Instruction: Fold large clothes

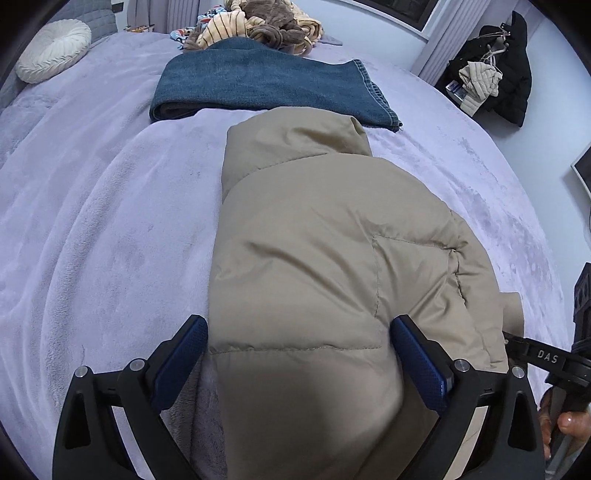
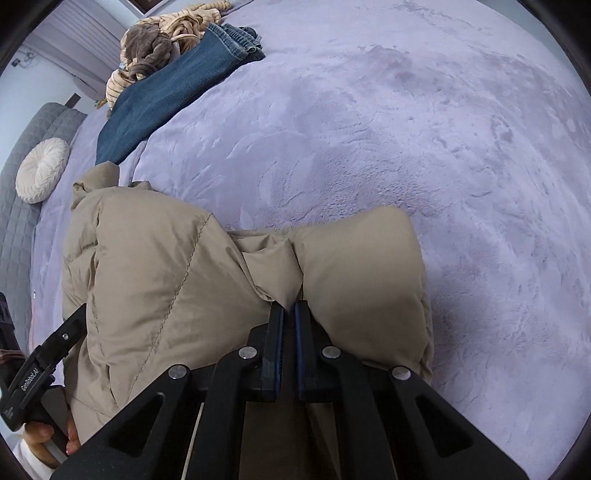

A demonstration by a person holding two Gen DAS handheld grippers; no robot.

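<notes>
1. The right gripper (image 2: 290,308) has its two blue-padded fingers pressed together on a pinch of tan fabric, a fold of the puffer jacket (image 2: 155,280) bunched right at the tips. It points steeply down at the bed.
2. The left gripper (image 1: 299,334) stands spread wide, one blue pad on each side of a rounded bulge of the same jacket (image 1: 325,258). The right pad lies against the cloth; the left pad sits at the jacket's edge, and I cannot tell whether it presses.
3. Each tool shows in the other's view: the right one's black frame at the right edge of the left wrist view (image 1: 546,356), the left one low at the left of the right wrist view (image 2: 48,362), each with a bare hand (image 2: 44,435) gripping its handle.
4. The jacket is quilted and lies folded in a long thick bundle on the lavender plush blanket (image 1: 92,221) that covers the bed. A puffy end of it sticks out just to the right of the right gripper.
5. Just beyond the jacket's far end lie folded blue jeans (image 1: 258,85); the jacket overlaps their near hem.
6. Behind the jeans is a heap of unfolded clothes (image 1: 258,22), striped cream and brown fleece.
7. A round cream pleated cushion (image 1: 53,50) rests near the grey quilted headboard (image 2: 22,155).
8. Off the bed, dark coats (image 1: 509,74) hang at the far right with a pale puffer garment among them.
</notes>
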